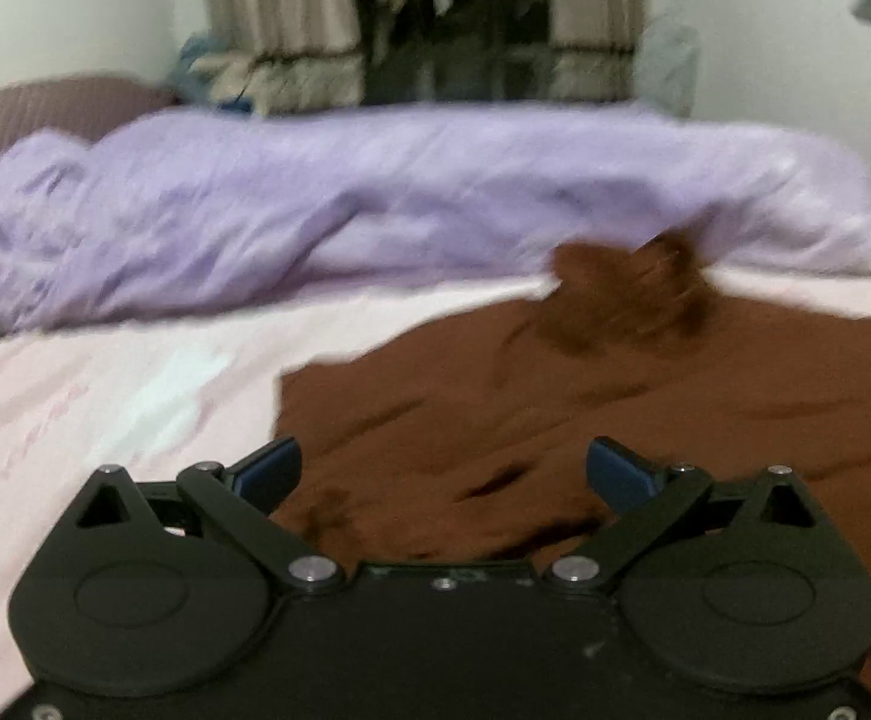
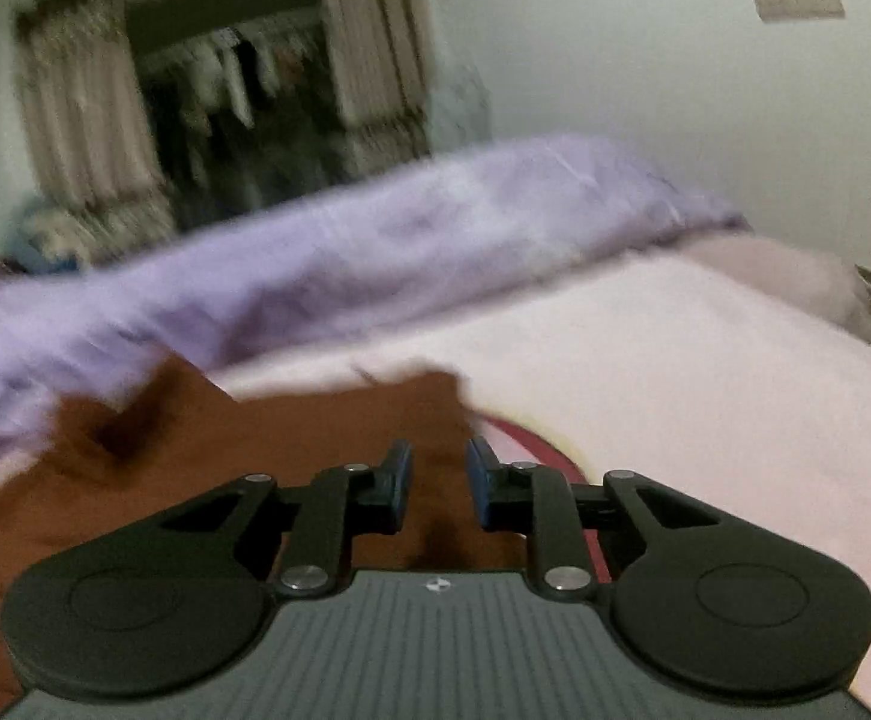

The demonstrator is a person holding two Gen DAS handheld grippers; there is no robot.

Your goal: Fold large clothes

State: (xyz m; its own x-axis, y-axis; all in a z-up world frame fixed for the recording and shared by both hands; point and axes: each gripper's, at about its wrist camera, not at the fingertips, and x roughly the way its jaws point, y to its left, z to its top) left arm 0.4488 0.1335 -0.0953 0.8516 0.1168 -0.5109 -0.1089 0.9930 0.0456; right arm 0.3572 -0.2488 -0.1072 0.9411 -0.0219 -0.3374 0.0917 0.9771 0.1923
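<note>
A large brown garment [image 1: 585,408] lies spread on the pale pink bed sheet [image 1: 105,408]. A bunched brown part [image 1: 627,294] sticks up at its far edge, blurred. My left gripper [image 1: 444,468] is open wide and empty, just above the garment's near part. In the right wrist view the garment [image 2: 291,438] lies at lower left. My right gripper [image 2: 438,480] hangs over its right edge, jaws partly open with a gap and nothing clamped between them. Both views are motion-blurred.
A crumpled lilac duvet [image 1: 315,210] runs across the far side of the bed, also in the right wrist view [image 2: 315,264]. Behind it stand curtains [image 1: 279,18] and a dark closet. A red strip [image 2: 546,450] shows by the right fingers. White walls surround.
</note>
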